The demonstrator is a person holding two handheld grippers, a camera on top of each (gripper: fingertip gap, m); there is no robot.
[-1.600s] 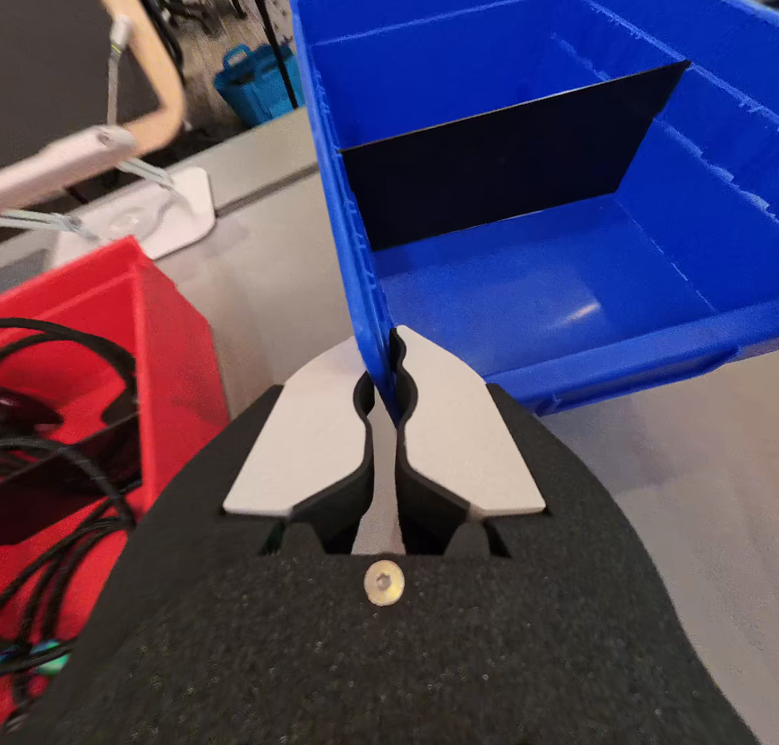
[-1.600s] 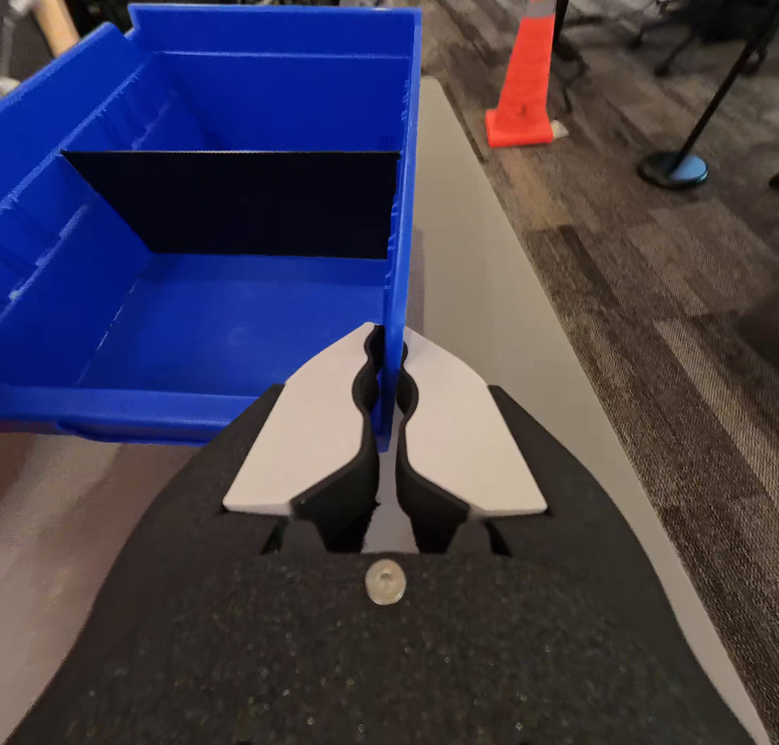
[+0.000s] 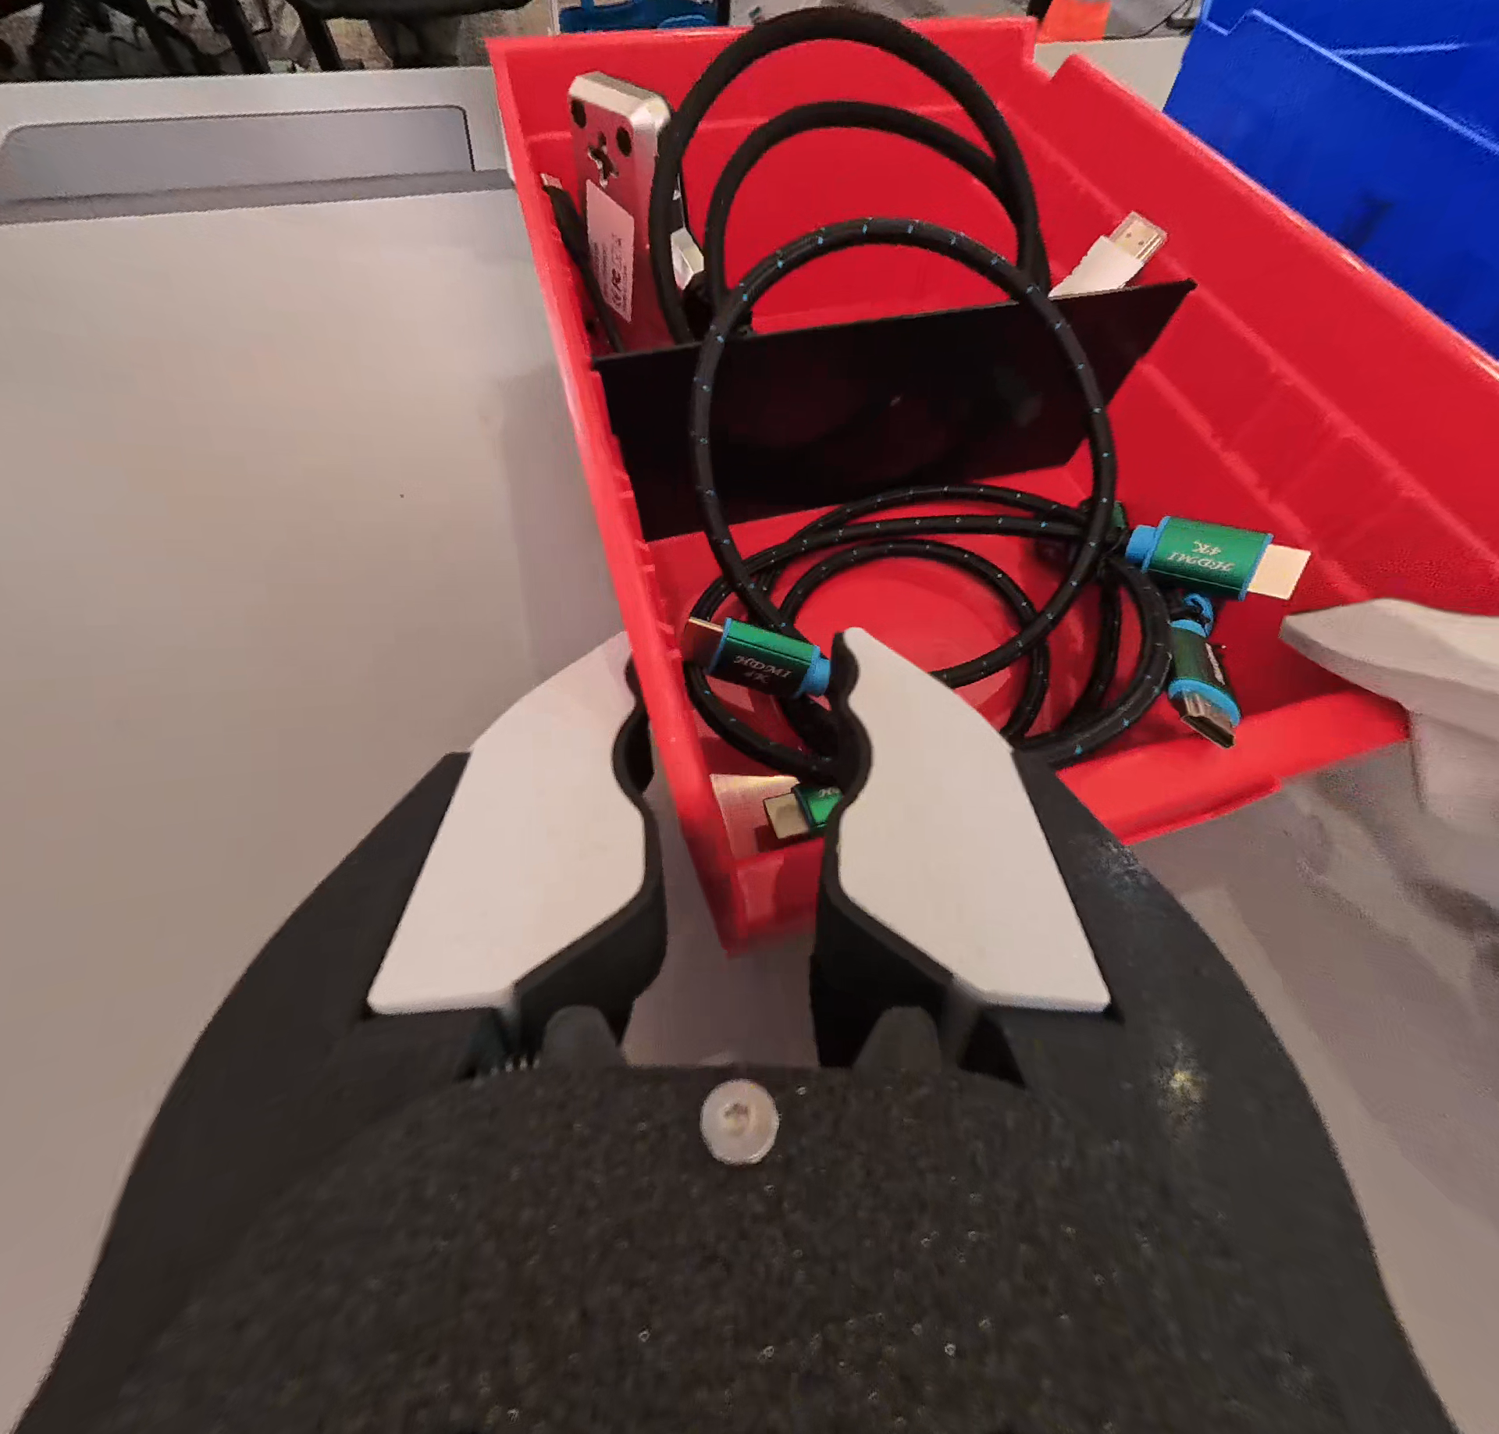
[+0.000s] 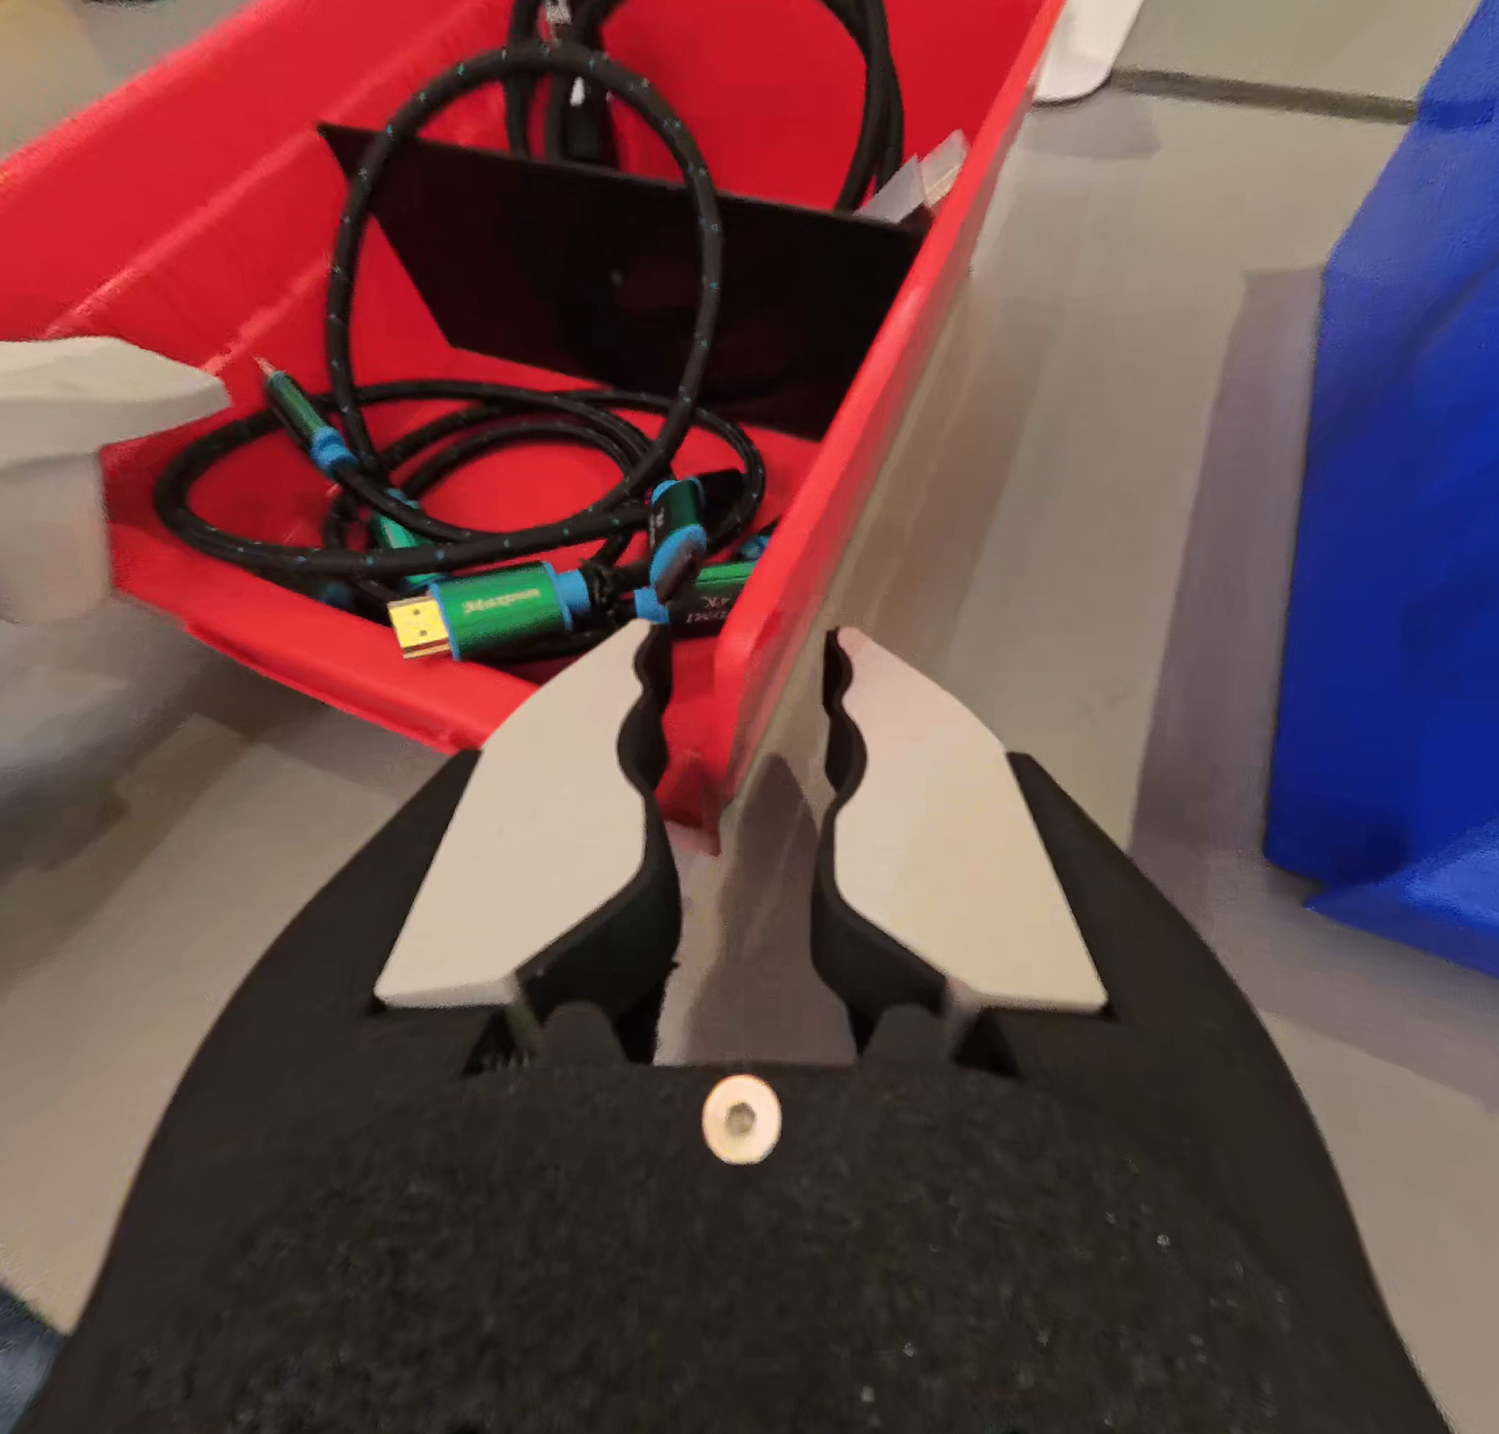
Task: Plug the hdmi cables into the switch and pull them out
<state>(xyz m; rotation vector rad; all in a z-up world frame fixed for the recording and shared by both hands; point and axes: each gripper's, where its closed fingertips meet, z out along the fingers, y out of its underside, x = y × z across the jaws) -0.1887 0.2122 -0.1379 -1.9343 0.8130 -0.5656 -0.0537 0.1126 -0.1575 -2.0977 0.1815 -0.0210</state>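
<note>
Both grippers, left (image 3: 738,649) and right (image 4: 738,641), were held open and empty astride the red bin's (image 3: 1265,389) near walls, apparently to be closed next.

Grey table (image 3: 243,503) bearing red bin (image 3: 1217,389) beside blue bin (image 4: 1395,503).

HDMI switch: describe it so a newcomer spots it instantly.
Find the red bin on the grey table. Behind its black divider, in the far compartment, the switch stands on end against the left wall. It is the only flat silver box there; everything else is black cable.
</note>
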